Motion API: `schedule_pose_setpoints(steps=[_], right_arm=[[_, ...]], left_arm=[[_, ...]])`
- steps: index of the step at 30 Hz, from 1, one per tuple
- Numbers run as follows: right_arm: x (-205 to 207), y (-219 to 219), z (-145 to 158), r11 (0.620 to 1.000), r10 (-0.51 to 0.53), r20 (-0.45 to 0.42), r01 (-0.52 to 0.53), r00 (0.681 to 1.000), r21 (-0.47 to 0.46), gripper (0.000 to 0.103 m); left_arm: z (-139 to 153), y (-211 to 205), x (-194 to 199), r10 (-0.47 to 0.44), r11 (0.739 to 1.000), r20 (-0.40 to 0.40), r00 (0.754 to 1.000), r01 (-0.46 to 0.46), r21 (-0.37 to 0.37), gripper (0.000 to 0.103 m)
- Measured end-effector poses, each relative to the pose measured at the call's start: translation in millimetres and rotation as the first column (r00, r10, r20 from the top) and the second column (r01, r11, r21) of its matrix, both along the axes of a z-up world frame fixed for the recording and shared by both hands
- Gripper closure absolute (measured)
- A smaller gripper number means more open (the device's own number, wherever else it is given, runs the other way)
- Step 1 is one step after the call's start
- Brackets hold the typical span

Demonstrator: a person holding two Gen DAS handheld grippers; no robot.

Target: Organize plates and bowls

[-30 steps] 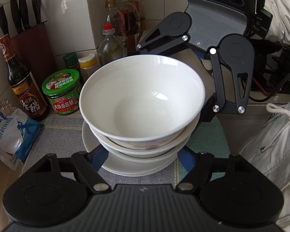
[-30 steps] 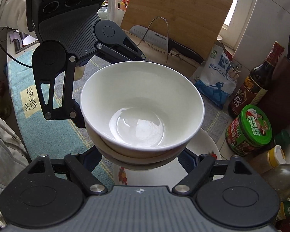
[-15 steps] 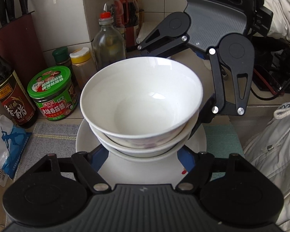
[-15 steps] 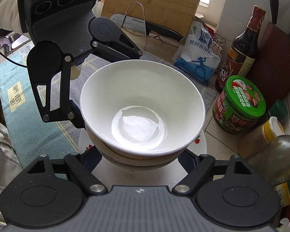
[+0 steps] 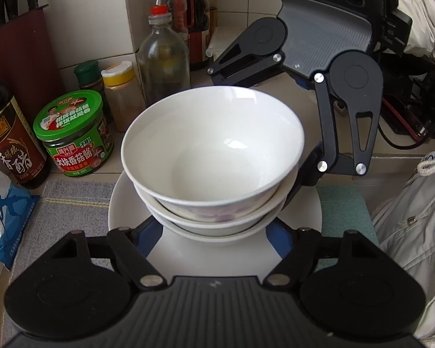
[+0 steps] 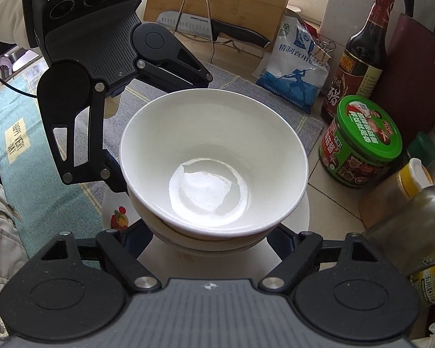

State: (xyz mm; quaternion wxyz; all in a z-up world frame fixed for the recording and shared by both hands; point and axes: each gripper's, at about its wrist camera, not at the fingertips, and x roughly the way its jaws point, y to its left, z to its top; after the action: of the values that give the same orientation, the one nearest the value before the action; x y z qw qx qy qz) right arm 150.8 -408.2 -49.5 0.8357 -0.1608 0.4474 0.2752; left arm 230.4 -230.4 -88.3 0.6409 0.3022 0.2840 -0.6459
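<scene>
A stack of three white bowls [image 5: 214, 145] fills the middle of both views. It sits just over a white plate [image 5: 124, 203] on a grey mat; I cannot tell whether it touches the plate. My left gripper [image 5: 214, 232] is shut on the lowest bowl, its blue pads [image 5: 150, 235] pressing both sides. From the opposite side my right gripper [image 6: 210, 239] is shut on the same stack [image 6: 214, 156]. The right gripper's fingers [image 5: 310, 168] show at the stack's far edge. In the right wrist view the plate [image 6: 301, 217] shows a fruit print on its left rim.
Against the tiled wall stand a green-lidded jar [image 5: 72, 133], a dark vinegar bottle [image 5: 11, 145], a glass oil bottle [image 5: 163, 66], spice jars and a knife block [image 5: 23, 52]. A salt bag [image 6: 293, 66], cutting board and knife [image 6: 217, 26] lie behind. A teal towel [image 6: 14, 133] and a person's white jacket [image 5: 414, 232] flank the mat.
Both grippers have come down with the bowl stack and moved toward the jars at the wall. The plate below shows wider around the stack. Neither grip has changed.
</scene>
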Motion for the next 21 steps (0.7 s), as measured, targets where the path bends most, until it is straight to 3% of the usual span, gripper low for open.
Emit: schedule_pose_setpoints(steps=[7, 9, 11, 14, 17, 21], right_arm=[[0, 2, 0, 1.0, -0.002, 0.013, 0.002, 1.0, -0.015, 0.011], [-1, 3, 4, 1.0, -0.011, 0.033, 0.011, 0.999, -0.015, 0.0], [-1, 4, 5, 0.999, -0.022, 0.037, 0.023, 0.999, -0.027, 0.0], [-5, 6, 6, 0.998, -0.041, 0.036, 0.043, 0.999, -0.054, 0.0], [-11, 11, 9, 0.994, -0.079, 0.04, 0.082, 0.996, -0.077, 0.0], [-22, 26, 20, 0.97, -0.2, 0.058, 0.206, 0.978, -0.127, 0.0]], left_arm=[[-1, 3, -2, 0.006, 1.0, 0.013, 1.0, -0.006, -0.013, 0.025], [0, 6, -1, 0.016, 1.0, -0.002, 1.0, -0.016, -0.024, 0.016], [2, 11, -2, 0.033, 0.999, 0.012, 0.999, -0.032, -0.041, 0.009], [4, 24, -6, 0.067, 0.996, 0.047, 0.997, -0.064, -0.063, 0.008], [10, 43, -12, 0.137, 0.985, 0.082, 0.987, -0.127, -0.116, 0.007], [25, 75, -25, 0.25, 0.95, 0.135, 0.959, -0.215, -0.228, 0.001]])
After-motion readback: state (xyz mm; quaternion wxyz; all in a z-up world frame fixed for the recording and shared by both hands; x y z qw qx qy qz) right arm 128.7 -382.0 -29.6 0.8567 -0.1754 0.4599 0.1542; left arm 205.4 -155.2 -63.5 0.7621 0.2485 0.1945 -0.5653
